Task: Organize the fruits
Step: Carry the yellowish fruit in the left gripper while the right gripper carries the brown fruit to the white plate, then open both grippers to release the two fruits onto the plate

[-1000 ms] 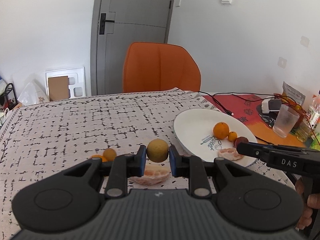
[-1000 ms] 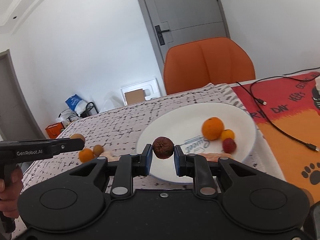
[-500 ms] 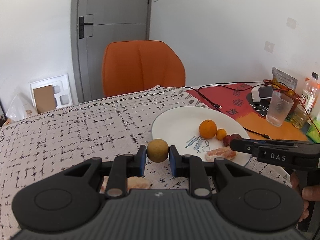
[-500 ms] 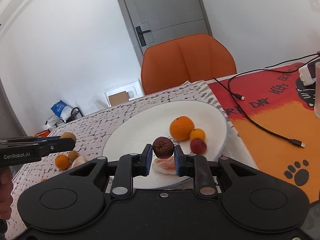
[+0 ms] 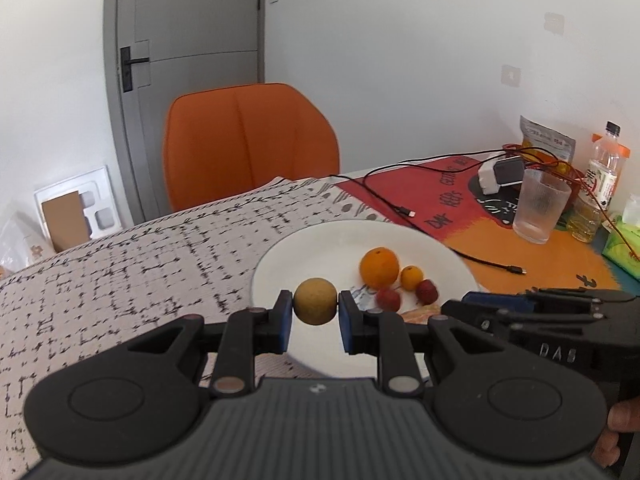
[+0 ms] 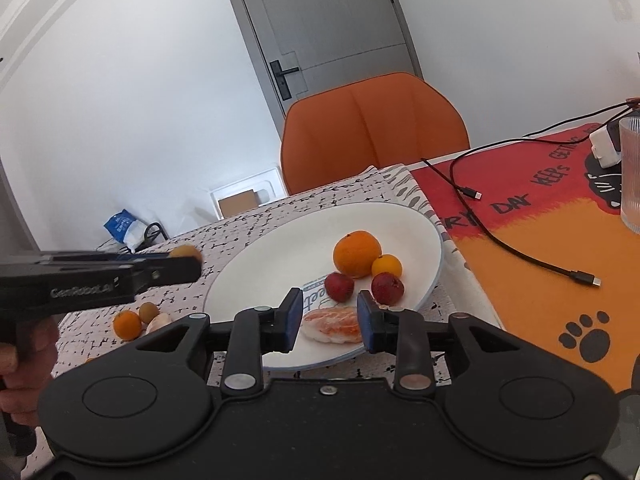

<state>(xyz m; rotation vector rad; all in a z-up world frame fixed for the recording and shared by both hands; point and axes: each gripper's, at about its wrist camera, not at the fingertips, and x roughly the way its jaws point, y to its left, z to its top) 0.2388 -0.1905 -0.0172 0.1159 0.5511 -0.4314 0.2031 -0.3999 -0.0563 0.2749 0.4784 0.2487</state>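
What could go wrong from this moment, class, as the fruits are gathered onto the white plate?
1. The round yellow-brown fruit is pinched only at its sides by the left gripper; it might slip and roll.
2. Dropped from height, it could knock the red fruits on the plate.
3. The right gripper, its jaws opening with nothing between them, is close to the left one; they may bump.

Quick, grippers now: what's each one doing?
Left gripper: shut on the yellow-brown fruit.
Right gripper: jaws opening, nothing held between them.
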